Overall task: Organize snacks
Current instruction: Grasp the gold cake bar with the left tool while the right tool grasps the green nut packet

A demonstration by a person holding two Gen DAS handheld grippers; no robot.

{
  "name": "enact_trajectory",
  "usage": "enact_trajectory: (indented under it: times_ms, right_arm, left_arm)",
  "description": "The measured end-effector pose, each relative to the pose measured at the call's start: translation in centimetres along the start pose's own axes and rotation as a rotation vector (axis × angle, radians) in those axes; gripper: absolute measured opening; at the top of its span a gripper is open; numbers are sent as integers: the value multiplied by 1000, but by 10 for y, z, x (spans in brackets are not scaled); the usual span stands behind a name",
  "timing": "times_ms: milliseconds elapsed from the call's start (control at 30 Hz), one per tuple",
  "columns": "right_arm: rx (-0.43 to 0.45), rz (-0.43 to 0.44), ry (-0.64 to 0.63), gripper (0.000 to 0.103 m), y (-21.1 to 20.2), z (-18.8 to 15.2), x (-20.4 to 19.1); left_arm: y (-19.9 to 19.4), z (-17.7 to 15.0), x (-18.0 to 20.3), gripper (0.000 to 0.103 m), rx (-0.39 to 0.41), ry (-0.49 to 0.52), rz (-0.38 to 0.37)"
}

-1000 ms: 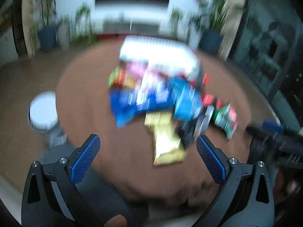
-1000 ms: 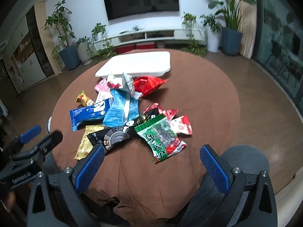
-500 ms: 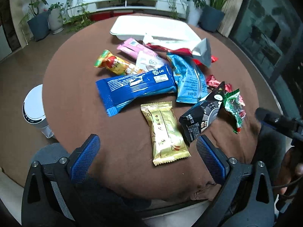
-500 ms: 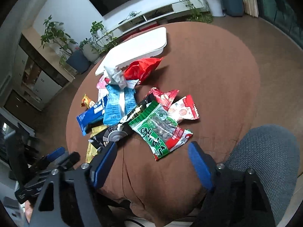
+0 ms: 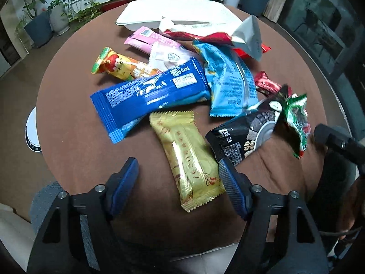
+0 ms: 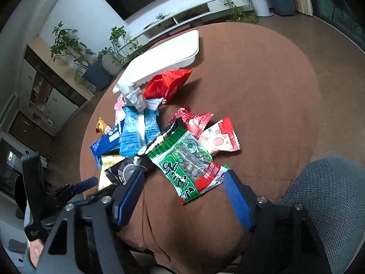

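Several snack packets lie heaped on a round brown table [image 5: 73,141]. My left gripper [image 5: 176,163] hangs over the near end of a gold packet [image 5: 187,153]. Its jaws are closing with that packet between them, and the pads do not press on it. My right gripper [image 6: 184,174] is closing around the near end of a green packet [image 6: 187,162], pads still apart from it. A long blue packet [image 5: 150,96], a light blue one [image 5: 230,82] and a black one [image 5: 246,134] lie close by. A white tray [image 5: 173,11] sits at the far edge.
A red bag [image 6: 168,82] and a silver-backed packet [image 5: 246,36] lean near the tray. A grey chair [image 6: 328,196] stands at the table's near right. A white round object [image 5: 32,127] sits on the floor at the left. Plants and a low shelf line the far wall.
Both grippers have come down and closer to the snacks, and both pairs of jaws have narrowed. The gold packet and the green packet now lie between the fingers.
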State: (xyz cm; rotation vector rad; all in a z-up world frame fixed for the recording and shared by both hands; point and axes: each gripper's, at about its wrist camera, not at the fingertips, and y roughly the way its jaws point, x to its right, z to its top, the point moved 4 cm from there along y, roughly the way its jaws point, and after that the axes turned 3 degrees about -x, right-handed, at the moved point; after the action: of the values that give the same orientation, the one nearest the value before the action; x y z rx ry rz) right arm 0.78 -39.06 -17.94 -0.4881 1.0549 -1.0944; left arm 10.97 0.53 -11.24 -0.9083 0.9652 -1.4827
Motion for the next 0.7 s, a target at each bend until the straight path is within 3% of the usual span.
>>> enact_trajectory:
  times_ms: [200, 433, 500, 567, 700]
  right_arm:
    - [6, -3, -8, 75, -2, 1, 1]
    - [-4, -6, -25, 75, 1, -2, -2]
    - [-7, -8, -32, 75, 3, -2, -4]
    - [-5, -9, -37, 75, 2, -3, -4]
    - [3, -18, -45, 75, 1, -2, -2]
  left_arm:
    - [7, 15, -6, 73, -21, -14, 33]
    - [21, 26, -5, 87, -49, -14, 54]
    - [26, 30, -9, 86, -42, -25, 40]
    - [29, 31, -11, 80, -37, -35, -1]
    - [28, 31, -9, 54, -18, -4, -41]
